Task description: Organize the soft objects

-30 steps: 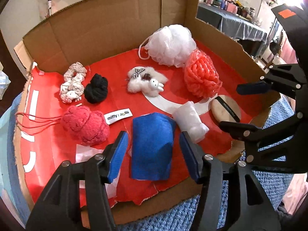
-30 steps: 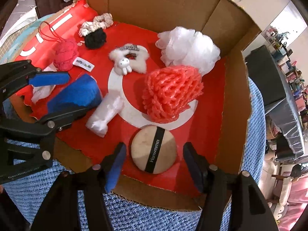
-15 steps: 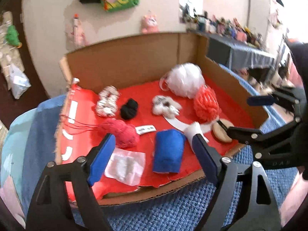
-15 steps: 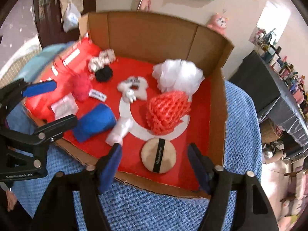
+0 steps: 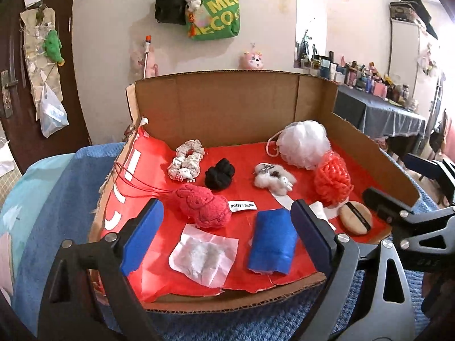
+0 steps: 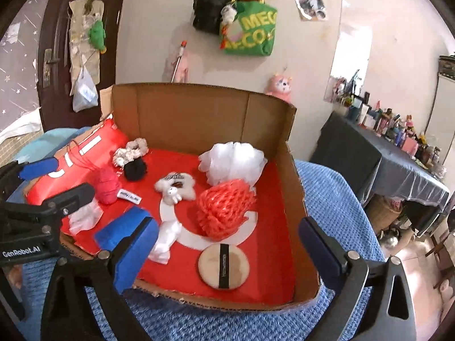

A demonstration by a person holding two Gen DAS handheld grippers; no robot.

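Observation:
An open cardboard box (image 5: 216,108) with a red liner holds soft things: a white bath pouf (image 5: 305,144), an orange mesh pouf (image 5: 332,180), a red knit ball (image 5: 203,206), a blue cloth roll (image 5: 271,240), a black scrunchie (image 5: 220,173), a patterned scrunchie (image 5: 186,163), a white plush clip (image 5: 274,182) and a round powder puff (image 6: 223,265). My left gripper (image 5: 227,238) is open and empty above the box's front edge. My right gripper (image 6: 227,253) is open and empty, held back over the puff.
The box sits on a blue knit blanket (image 6: 327,193). A white packet (image 5: 203,257) and a white wrapped roll (image 6: 166,240) lie near the front. A cluttered dark table (image 6: 398,153) stands to the right. Bags hang on the wall (image 5: 210,11) behind.
Both grippers have pulled back and up from the box and opened wider. The objects in the box have not moved.

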